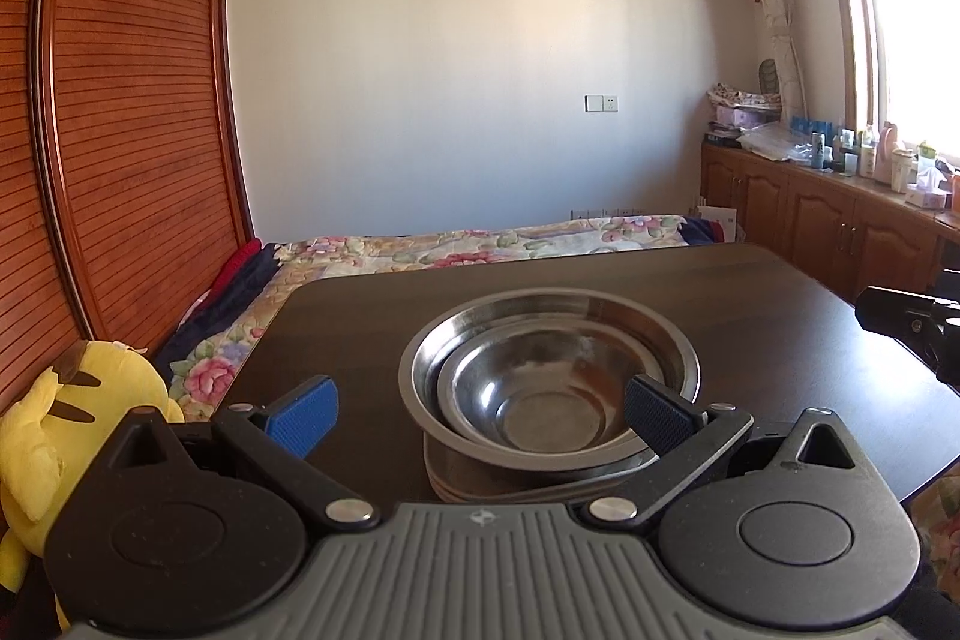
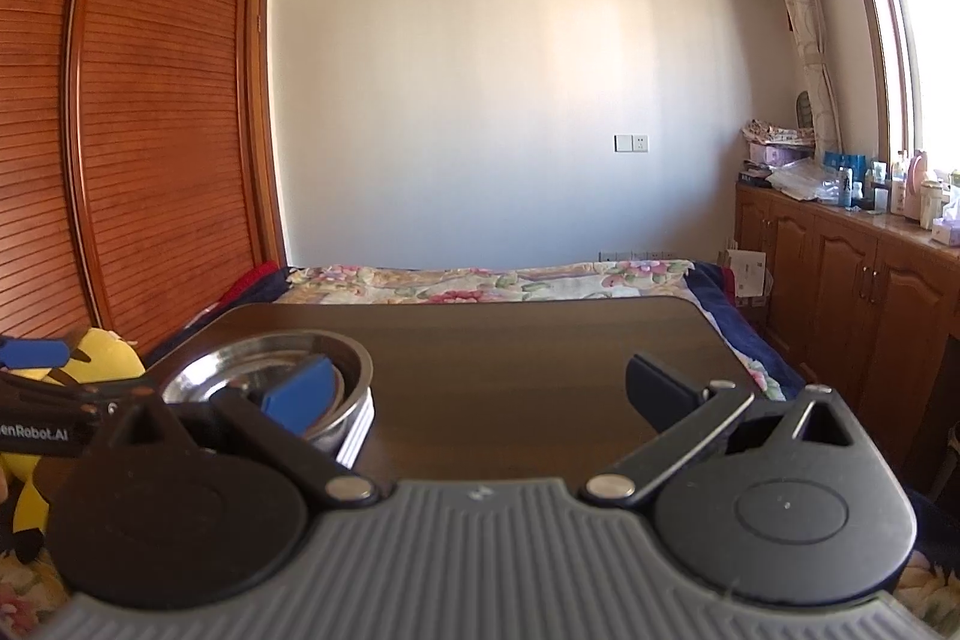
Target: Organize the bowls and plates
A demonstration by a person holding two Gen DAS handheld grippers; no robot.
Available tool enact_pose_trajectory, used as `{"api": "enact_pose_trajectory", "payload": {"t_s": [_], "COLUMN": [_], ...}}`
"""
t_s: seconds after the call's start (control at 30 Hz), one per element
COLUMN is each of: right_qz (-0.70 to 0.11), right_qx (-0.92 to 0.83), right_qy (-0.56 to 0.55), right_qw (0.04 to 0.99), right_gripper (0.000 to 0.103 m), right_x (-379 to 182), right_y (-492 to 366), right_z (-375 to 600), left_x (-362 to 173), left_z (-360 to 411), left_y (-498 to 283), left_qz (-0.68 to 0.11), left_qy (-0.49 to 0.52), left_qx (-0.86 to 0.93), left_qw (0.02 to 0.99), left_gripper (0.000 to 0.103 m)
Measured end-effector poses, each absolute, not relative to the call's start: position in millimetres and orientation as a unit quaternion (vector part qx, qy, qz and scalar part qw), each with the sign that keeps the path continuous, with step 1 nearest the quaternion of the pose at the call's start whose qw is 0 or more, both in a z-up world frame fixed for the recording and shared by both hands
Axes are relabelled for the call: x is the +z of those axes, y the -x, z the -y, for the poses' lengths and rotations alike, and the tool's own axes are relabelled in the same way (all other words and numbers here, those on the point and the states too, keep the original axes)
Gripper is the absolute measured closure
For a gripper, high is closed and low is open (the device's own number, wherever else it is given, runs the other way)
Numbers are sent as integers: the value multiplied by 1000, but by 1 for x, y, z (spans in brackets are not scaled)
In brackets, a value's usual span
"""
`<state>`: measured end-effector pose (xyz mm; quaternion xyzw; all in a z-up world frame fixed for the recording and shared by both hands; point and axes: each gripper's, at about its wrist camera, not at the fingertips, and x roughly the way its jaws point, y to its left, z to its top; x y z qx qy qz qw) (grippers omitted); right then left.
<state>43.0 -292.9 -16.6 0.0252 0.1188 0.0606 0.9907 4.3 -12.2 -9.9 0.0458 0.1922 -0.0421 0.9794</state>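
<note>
A stack stands on the dark wooden table [image 1: 750, 292]: a small steel bowl [image 1: 540, 400] nested in a larger steel bowl [image 1: 660, 334], both on top of a pile of plates [image 1: 480, 484]. My left gripper [image 1: 480, 409] is open and empty, just in front of the stack, its blue pads [image 1: 303, 415] wide apart on either side. In the right wrist view the stack [image 2: 264, 358] sits at the table's left; plate edges [image 2: 357, 430] show below the bowls. My right gripper [image 2: 480, 394] is open and empty over bare table [image 2: 510, 340], right of the stack.
A yellow plush toy [image 1: 78, 400] lies left of the table. A bed with a floral cover [image 1: 450, 244] runs behind it. Wooden cabinets [image 1: 840, 220] with bottles stand at the right under the window. A wardrobe [image 1: 120, 100] fills the left.
</note>
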Motion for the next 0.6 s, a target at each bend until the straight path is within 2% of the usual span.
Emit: {"api": "enact_pose_trajectory", "payload": {"t_s": [0.6], "right_qz": [-136], "right_qx": [52], "right_qy": [-18], "right_qw": [989], "right_gripper": [0], "right_x": [-32], "right_y": [-46], "right_z": [290], "left_x": [-29], "left_z": [8], "left_y": [-6], "left_qz": [-207], "left_qy": [-40], "left_qx": [-34], "left_qw": [977], "left_gripper": [0]}}
